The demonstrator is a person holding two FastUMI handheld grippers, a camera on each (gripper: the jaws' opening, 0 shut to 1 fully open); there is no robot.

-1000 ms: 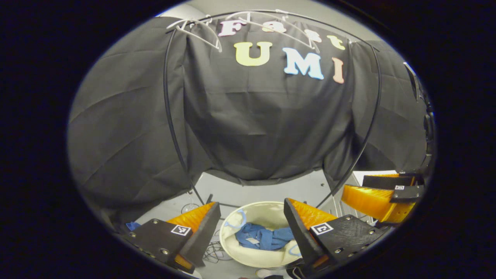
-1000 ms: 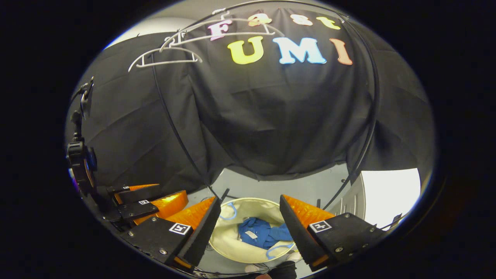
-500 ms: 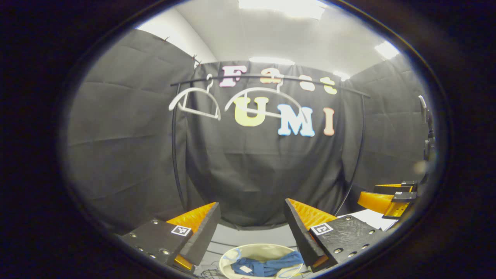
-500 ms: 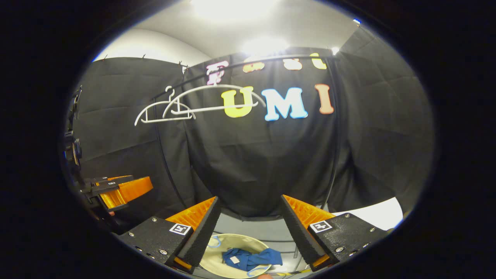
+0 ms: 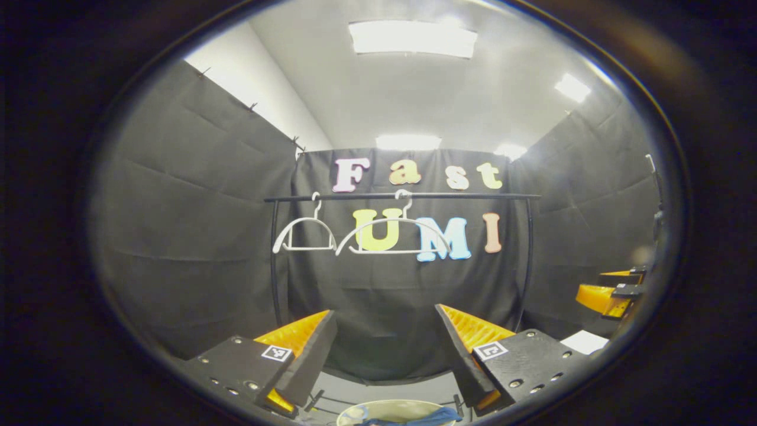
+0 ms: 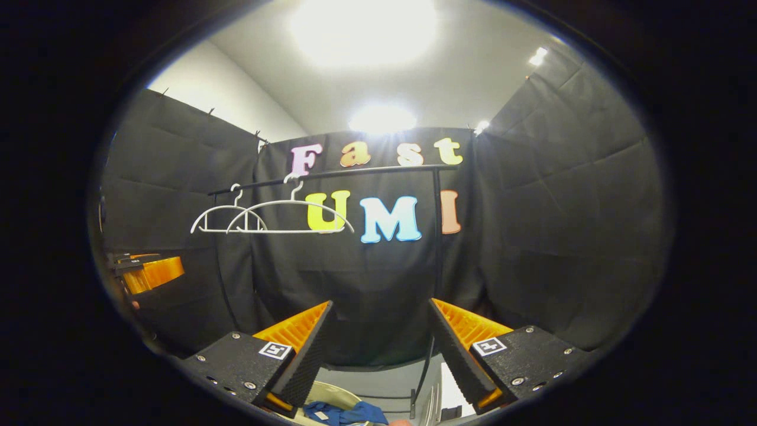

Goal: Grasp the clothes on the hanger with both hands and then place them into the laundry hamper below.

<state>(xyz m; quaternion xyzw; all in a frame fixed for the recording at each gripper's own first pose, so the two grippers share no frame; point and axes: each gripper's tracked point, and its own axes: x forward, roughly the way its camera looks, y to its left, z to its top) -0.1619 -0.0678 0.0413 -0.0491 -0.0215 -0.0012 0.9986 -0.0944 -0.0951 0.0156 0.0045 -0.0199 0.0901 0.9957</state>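
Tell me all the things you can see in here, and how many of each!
hangers: two, white, bare, hanging side by side on the rail.
rail: one, black, running across in front of the back wall, on thin black posts.
laundry hamper: one, cream, round, on the floor below the rail.
clothes: one crumpled bundle, blue, lying inside the hamper.
ceiling lights: several, bright white, overhead.
left gripper: one, open and holding nothing, at the bottom of the left gripper view.
right gripper: one, open and holding nothing, at the bottom of the right gripper view.
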